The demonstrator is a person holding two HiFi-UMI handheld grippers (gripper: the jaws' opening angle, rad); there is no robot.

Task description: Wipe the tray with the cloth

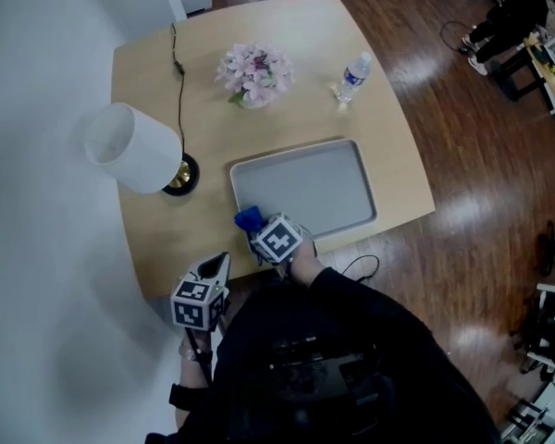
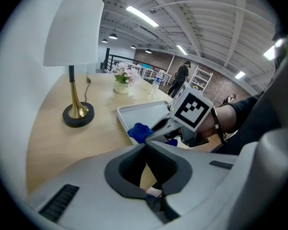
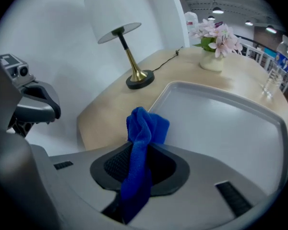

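A grey tray (image 1: 314,188) lies on the wooden table, near its front edge. My right gripper (image 1: 255,228) is shut on a blue cloth (image 1: 248,218) and hovers at the tray's near left corner. In the right gripper view the cloth (image 3: 144,128) hangs bunched between the jaws (image 3: 145,146), with the tray (image 3: 221,123) spread out beyond it. My left gripper (image 1: 224,260) is off the table's front edge, left of the right one, its jaws (image 2: 145,146) closed together and holding nothing. From there I see the cloth (image 2: 140,131), the right gripper (image 2: 156,128) and the tray (image 2: 139,111).
A white-shaded lamp (image 1: 134,146) on a dark base stands left of the tray, its cable (image 1: 178,72) running to the far edge. A vase of pink flowers (image 1: 254,72) and a water bottle (image 1: 353,77) stand behind the tray. A white wall is on the left.
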